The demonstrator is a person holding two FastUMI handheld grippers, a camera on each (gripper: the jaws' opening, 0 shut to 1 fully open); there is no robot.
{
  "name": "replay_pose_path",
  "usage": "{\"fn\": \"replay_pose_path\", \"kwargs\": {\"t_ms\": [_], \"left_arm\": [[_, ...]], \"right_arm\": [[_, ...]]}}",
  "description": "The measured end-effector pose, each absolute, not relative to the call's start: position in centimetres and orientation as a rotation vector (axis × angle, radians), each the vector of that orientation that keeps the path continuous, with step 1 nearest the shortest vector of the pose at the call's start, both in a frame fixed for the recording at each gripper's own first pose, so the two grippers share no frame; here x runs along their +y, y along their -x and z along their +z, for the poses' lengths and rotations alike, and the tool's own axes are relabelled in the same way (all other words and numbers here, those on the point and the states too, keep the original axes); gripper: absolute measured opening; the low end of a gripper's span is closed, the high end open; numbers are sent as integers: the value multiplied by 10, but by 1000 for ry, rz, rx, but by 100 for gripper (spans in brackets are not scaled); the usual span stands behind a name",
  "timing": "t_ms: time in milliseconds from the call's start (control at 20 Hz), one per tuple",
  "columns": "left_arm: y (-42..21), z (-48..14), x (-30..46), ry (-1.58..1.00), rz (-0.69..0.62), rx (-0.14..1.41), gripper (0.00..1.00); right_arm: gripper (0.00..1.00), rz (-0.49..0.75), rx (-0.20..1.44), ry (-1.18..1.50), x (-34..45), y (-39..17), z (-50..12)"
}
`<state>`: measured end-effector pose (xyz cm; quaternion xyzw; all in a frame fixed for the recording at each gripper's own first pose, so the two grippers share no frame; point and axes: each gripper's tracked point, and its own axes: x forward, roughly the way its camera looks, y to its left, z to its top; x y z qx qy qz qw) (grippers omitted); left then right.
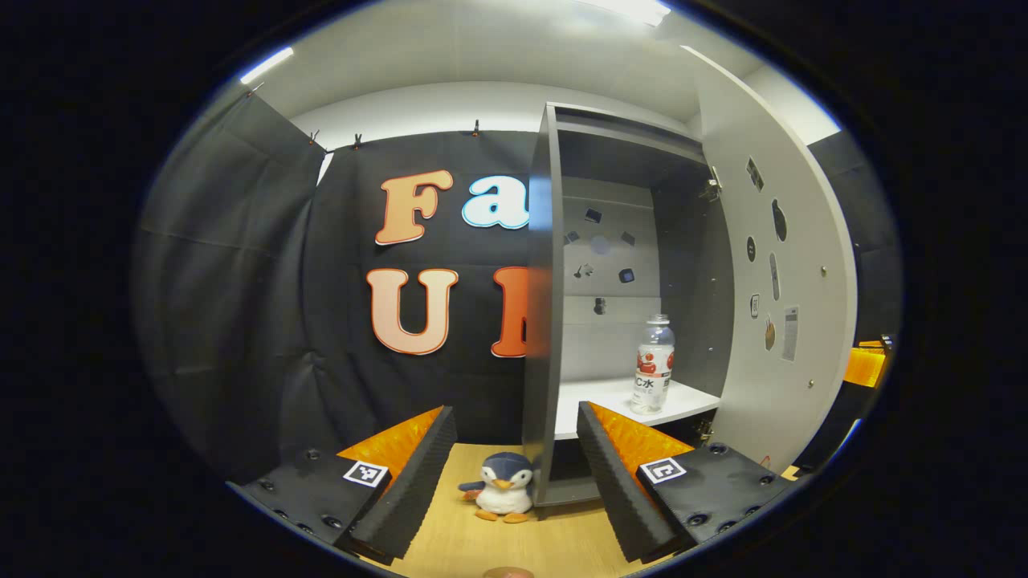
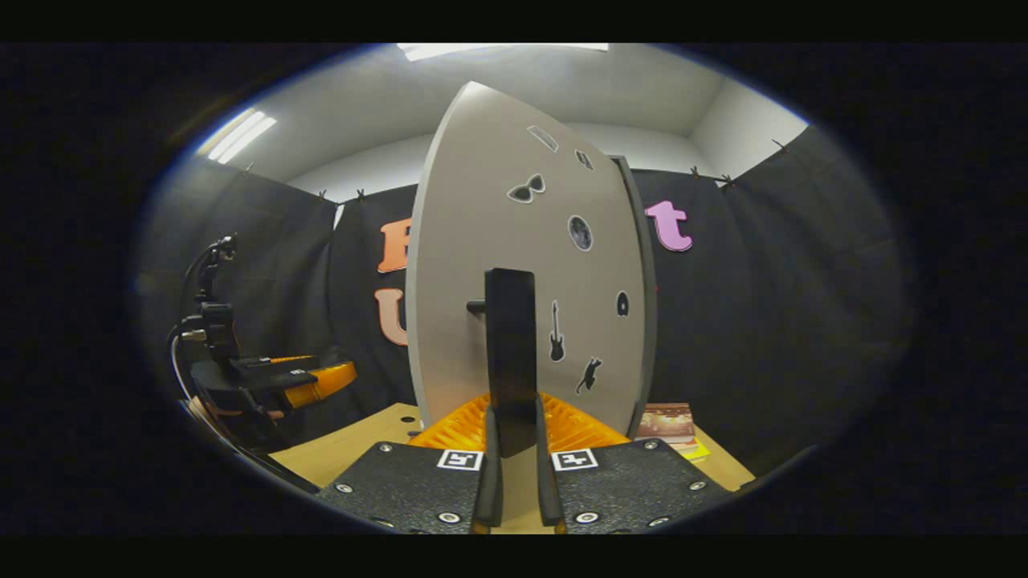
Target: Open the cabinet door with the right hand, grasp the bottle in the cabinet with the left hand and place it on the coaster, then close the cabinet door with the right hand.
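The grey cabinet (image 1: 546, 337) stands open in the left gripper view, its door (image 1: 775, 273) swung out to the right. A clear bottle (image 1: 654, 365) with a red and white label stands upright on the white shelf (image 1: 598, 401). My left gripper (image 1: 514, 461) is open, in front of and below the shelf, well short of the bottle. A brownish round rim (image 1: 507, 572), perhaps the coaster, peeks in at the bottom edge. In the right gripper view my right gripper (image 2: 514, 437) is shut on the door's upright black handle (image 2: 510, 345), facing the door (image 2: 482, 241) with its stickers.
A small penguin plush (image 1: 502, 486) sits on the wooden table (image 1: 482, 538) by the cabinet's left wall. In the right gripper view, stacked books (image 2: 668, 424) lie right of the door. The left gripper (image 2: 309, 377) and its cable are at the far left.
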<state>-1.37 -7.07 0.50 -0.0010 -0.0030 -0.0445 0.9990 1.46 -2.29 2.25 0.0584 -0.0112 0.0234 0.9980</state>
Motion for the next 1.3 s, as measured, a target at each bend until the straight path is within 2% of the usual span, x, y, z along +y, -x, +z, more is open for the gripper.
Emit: {"fn": "replay_pose_path", "kwargs": {"t_ms": [250,350,400,500,550,800,850,1000,1150,1200,1250,1300], "left_arm": [[23,6,-108,10,-133,-12,98],[30,7,-117,0,-142,-18,97],[32,7,-120,-6,-142,-20,98],[35,5,-124,-11,-139,-19,98],[37,2,-128,-8,-143,-16,98],[44,0,-145,-3,-158,-9,98],[45,-1,-149,-6,-161,-9,98],[48,-5,-158,-12,-176,0,98],[52,-8,-166,-6,-187,9,98],[54,-10,-168,-3,-190,12,98],[55,-11,-169,-4,-191,16,98],[57,-11,-169,-7,-194,16,98]], "right_arm": [[14,4,-6,-165,-41,5,26],[16,-35,-3,-168,-52,9,26],[14,-56,2,-156,-56,7,24],[19,-94,-3,-142,-65,4,22],[10,-109,-4,-149,-70,6,23],[7,-182,-5,-142,-85,7,21],[11,-209,-6,-132,-95,8,19],[0,-190,-13,-203,-90,6,20],[0,-164,-21,-215,-91,6,20],[11,-158,-19,-220,-91,7,20],[3,-163,-18,-225,-91,7,20],[4,-169,-19,-224,-93,10,19]]}}
